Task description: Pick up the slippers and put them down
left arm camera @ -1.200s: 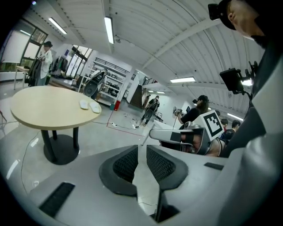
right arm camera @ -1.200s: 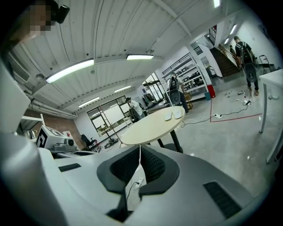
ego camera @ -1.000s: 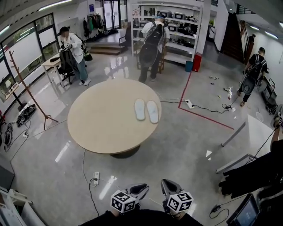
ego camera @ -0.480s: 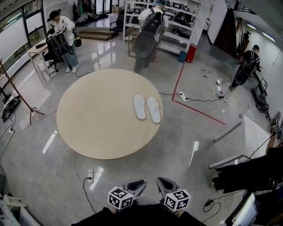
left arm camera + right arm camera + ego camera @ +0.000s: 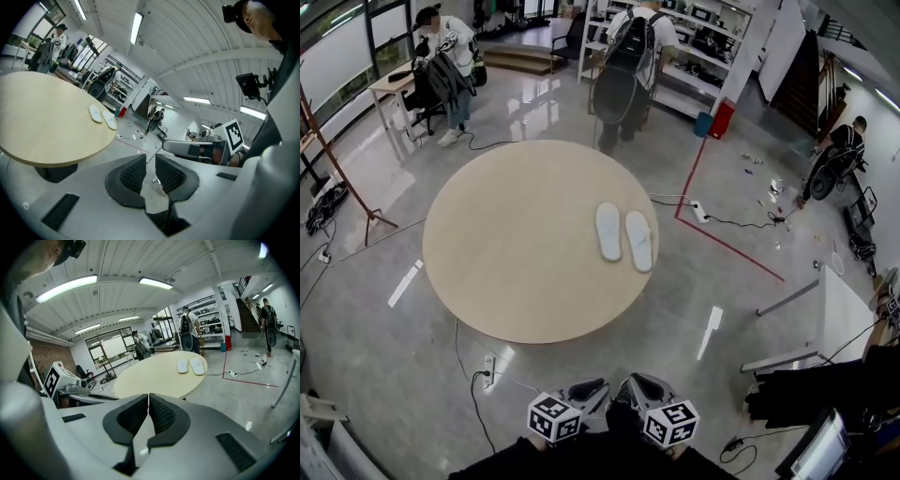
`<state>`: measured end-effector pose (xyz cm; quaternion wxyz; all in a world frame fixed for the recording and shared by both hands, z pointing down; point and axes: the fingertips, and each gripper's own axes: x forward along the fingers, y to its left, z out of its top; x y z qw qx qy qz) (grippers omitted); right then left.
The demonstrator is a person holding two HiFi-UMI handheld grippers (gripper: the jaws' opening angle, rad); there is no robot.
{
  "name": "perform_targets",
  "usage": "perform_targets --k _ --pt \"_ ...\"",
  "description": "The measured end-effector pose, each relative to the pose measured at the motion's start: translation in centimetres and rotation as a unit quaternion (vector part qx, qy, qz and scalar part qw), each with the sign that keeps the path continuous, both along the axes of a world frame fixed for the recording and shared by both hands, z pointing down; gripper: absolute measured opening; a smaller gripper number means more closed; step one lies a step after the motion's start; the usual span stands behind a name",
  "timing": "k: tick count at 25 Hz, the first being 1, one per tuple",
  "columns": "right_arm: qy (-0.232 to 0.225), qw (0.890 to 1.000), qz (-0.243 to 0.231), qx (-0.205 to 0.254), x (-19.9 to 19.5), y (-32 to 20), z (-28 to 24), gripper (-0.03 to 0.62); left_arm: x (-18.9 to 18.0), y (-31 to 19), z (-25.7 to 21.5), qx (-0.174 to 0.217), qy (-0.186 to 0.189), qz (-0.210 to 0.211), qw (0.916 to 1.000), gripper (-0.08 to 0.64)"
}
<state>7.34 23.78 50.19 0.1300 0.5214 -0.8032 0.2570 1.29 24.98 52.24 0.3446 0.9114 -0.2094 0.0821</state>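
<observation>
Two white slippers lie side by side, soles down, on the right part of a round beige table. The left gripper view shows them far off, and so does the right gripper view. Both grippers are held low and close together at the bottom of the head view, well short of the table. My left gripper has a narrow gap between its pads and nothing in it. On my right gripper the pads touch and it is empty.
A power strip and its cable lie on the floor between me and the table. People stand beyond the table near shelves. A red tape line and a white board are to the right, a coat stand to the left.
The head view has moved closer to the table, and both grippers have come along with it, staying side by side. The slippers have not moved on the table.
</observation>
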Motion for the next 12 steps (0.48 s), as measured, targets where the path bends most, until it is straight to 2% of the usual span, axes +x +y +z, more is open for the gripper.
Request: perform_targets --k 7,9,12 --pt "-0.05 0.997 -0.053 0.026 1.5 -6.5 -2.2 0.019 1.2 -5.6 -2.9 0.035 -0.04 -0.065 0.9965 0.075" --pt "-0.065 0.995 -0.058 0.039 3.2 -8.4 -2.9 0.02 2.6 -7.2 -3.6 0.047 -0.051 -0.075 0.9948 0.075" --pt "-0.084 0.994 -0.041 0.051 7.6 -11.0 -3.5 0.019 6.4 -8.6 -4.1 0.064 -0.071 -0.069 0.993 0.075"
